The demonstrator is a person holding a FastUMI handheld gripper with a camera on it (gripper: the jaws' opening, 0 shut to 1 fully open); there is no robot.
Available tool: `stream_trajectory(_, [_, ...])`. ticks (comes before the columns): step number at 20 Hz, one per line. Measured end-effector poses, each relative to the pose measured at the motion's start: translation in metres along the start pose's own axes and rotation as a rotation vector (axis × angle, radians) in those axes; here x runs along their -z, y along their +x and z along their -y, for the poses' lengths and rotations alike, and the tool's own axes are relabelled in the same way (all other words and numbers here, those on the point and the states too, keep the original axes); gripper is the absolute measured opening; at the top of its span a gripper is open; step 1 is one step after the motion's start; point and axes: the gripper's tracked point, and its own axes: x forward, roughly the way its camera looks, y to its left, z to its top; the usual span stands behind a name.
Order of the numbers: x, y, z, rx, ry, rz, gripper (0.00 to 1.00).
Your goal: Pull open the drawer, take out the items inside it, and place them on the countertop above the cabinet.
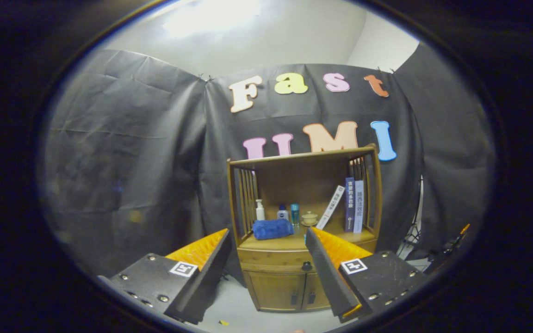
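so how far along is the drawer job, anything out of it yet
Nothing looks done yet: the drawer under the countertop sits flush and closed, its dark knob untouched. The gripper is open and empty, its fingers spread either side of the cabinet, apart from it. Left: grab the knob, pull the drawer open, then lift its items onto the countertop beside the blue towel.

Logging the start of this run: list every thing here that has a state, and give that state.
gripper: open, holding nothing, short of the cabinet.
drawer: shut.
cabinet doors: shut.
blue towel: rolled, lying on the countertop.
books: two upright, one leaning.
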Motion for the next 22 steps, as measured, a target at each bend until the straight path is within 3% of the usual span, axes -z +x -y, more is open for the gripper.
stream_trajectory(5, [0.013,0.008,-0.004,-0.001,0.064,-0.025,0.99])
stream_trajectory(12, [0.021,0.01,-0.027,-0.06,0.024,-0.019,0.99])
stream_trajectory(22, [0.042,0.013,-0.026,-0.049,-0.004,-0.05,0.99])
